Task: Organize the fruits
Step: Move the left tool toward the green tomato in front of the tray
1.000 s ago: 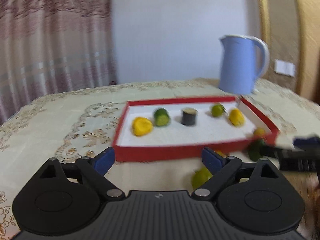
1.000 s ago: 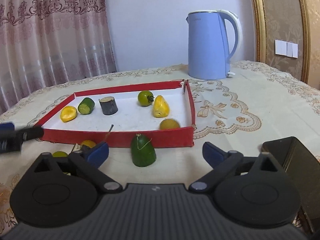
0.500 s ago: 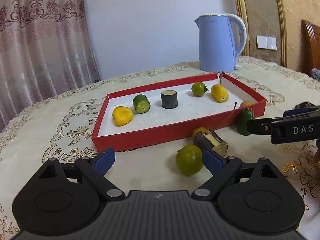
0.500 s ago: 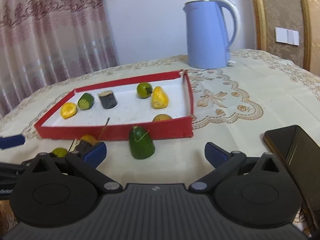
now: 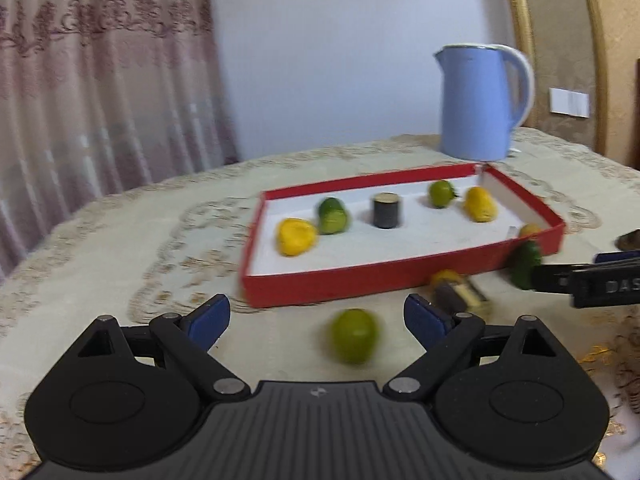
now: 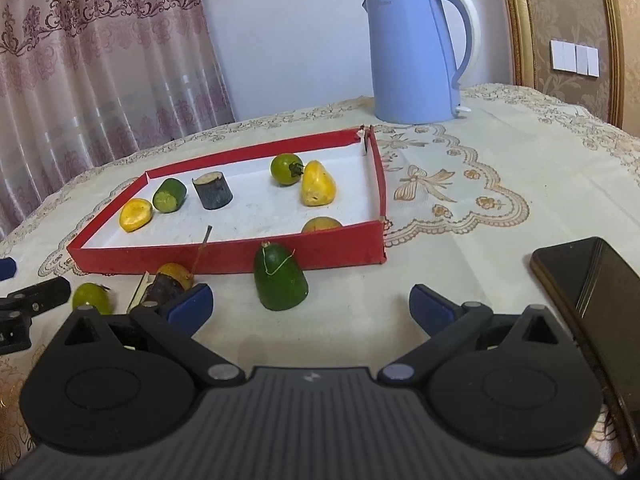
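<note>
A red-walled tray [image 5: 360, 278] [image 6: 224, 254] with a white floor holds several fruits and a dark cut piece [image 6: 213, 191]. In front of it on the cloth lie a round green fruit [image 5: 355, 335] [image 6: 90, 298], a dark brown piece [image 5: 460, 298] [image 6: 162, 289] with an orange fruit [image 6: 174, 271] behind it, and a big dark green fruit [image 6: 279, 278] [image 5: 525, 264]. My left gripper [image 5: 317, 316] stands open, the round green fruit just ahead between its fingers, untouched. My right gripper [image 6: 310, 306] is open too, close in front of the big green fruit.
A blue kettle [image 6: 418, 52] [image 5: 480, 102] stands behind the tray. A dark phone [image 6: 592, 280] lies at the right on the embroidered tablecloth [image 6: 460, 184]. Curtains hang at the left, behind the table.
The left wrist view has swung, so the round green fruit now sits between the left fingers instead of by the right one. The right view has shifted only slightly.
</note>
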Demonstrator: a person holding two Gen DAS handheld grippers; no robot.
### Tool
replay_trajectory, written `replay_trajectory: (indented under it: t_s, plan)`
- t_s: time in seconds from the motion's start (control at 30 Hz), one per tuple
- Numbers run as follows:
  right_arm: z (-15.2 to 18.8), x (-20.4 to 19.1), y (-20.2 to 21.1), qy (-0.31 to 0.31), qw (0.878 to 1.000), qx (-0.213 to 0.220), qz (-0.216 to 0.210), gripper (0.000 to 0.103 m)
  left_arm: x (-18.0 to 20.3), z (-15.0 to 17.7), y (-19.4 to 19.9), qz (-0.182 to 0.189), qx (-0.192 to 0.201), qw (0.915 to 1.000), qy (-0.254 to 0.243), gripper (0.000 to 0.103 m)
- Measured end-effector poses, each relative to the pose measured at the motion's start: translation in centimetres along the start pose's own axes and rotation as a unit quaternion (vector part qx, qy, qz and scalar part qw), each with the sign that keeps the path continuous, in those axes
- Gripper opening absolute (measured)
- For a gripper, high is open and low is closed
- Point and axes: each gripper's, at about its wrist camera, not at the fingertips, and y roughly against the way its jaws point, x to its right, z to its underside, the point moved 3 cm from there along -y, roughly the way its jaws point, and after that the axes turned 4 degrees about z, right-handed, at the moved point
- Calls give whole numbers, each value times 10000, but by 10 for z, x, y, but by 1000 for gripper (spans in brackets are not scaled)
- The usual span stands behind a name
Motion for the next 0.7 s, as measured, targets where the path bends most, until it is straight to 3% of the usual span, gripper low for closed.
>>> replay_trajectory:
  t_s: [0.2,0.47,0.7]
  plan:
    - [0,2,-1,-53,10000,-30,-4,103,15,7,-21,-309,-254,9990,-184,95]
    - [1,0,-3,-17,10000,-61,-75,103,-19,9,-34,-275,-528,9964,605,94]
    - [1,1,-4,-49,9999,-113,-98,103,-19,10,-39,-403,-657,9943,740,94]
